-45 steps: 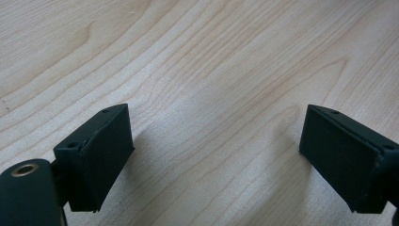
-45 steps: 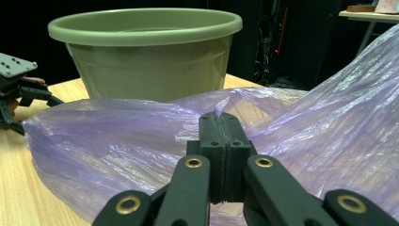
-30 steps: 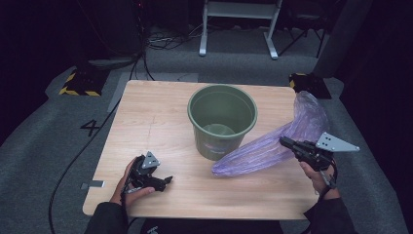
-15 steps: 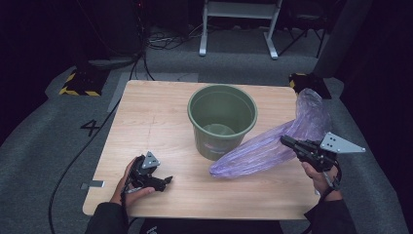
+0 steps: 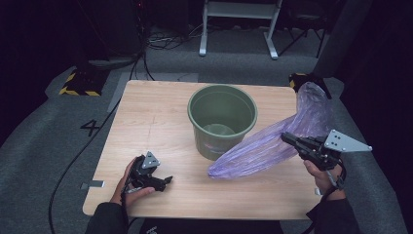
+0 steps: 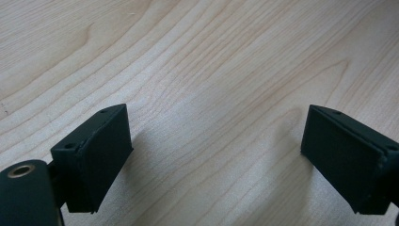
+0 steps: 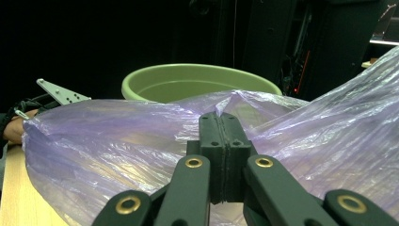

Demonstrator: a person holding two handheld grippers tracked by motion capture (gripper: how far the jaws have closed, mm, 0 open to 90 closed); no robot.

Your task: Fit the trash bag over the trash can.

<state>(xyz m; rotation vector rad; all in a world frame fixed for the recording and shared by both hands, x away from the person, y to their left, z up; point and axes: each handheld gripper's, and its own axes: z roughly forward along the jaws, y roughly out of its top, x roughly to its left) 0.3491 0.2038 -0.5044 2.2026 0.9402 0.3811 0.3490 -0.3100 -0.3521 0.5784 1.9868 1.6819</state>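
At the table's right edge, the right gripper (image 5: 286, 138) pinches a purple plastic bag (image 5: 272, 146), its lower end on the wooden table (image 5: 146, 112) beside a green bucket (image 5: 222, 119). The left gripper (image 5: 165, 181) rests spread wide, holding nothing.

Glossy crinkled plastic bag (image 5: 272, 146), matt green bucket (image 5: 222, 119), smooth wood table (image 5: 156, 122).

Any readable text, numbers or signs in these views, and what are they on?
"4": dark figure on the grey floor left of the table.
Yellow-and-black hazard stripes, no words, on the floor block.
Nothing readable on the green bucket or purple bag.
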